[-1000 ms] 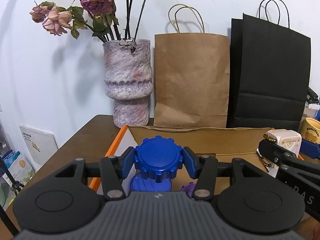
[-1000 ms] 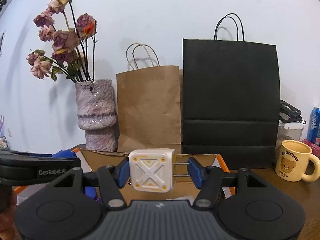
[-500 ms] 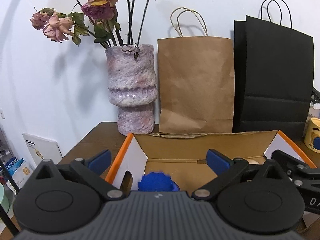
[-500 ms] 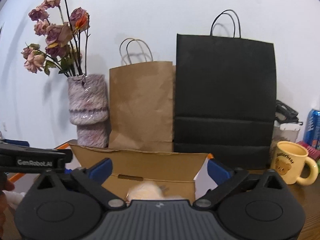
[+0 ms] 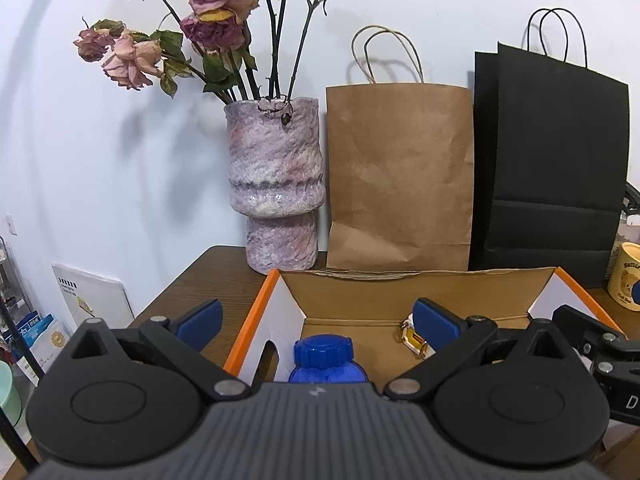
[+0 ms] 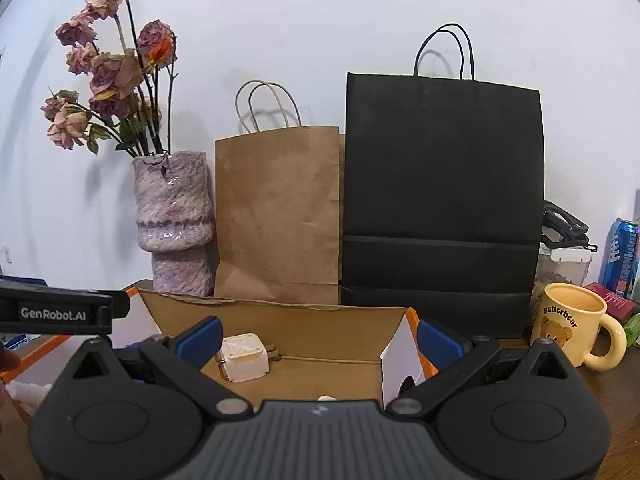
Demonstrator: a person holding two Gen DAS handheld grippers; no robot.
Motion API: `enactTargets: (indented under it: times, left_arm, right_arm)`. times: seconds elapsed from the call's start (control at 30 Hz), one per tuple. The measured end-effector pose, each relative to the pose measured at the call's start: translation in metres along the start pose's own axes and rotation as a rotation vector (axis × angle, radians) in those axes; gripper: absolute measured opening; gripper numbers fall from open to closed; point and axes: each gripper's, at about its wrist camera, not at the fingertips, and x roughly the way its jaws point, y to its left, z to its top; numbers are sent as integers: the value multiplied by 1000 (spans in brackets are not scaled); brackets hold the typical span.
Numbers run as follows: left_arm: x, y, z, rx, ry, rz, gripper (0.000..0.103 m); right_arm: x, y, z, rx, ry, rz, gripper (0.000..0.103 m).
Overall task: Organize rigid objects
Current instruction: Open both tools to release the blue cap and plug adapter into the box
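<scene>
Blue bottle [image 5: 325,362], white charger [image 6: 243,358] in box [image 5: 384,292] — both grippers spread.

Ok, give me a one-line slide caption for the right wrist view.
Right gripper open above the cardboard box, white plug adapter lying inside; paper bags, vase and bear mug behind.
</scene>
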Motion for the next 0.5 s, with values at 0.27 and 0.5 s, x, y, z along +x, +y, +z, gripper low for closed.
enactTargets:
  times: [0.27, 0.5]
  left_arm:
    - [-40, 8, -5, 2, -15, -15, 103]
    - [-95, 18, -13, -3, -33, -29, 103]
  right_arm:
    - [-44, 4, 2, -13, -16, 22, 103]
    - [-99, 8, 5, -11, -24, 28, 103]
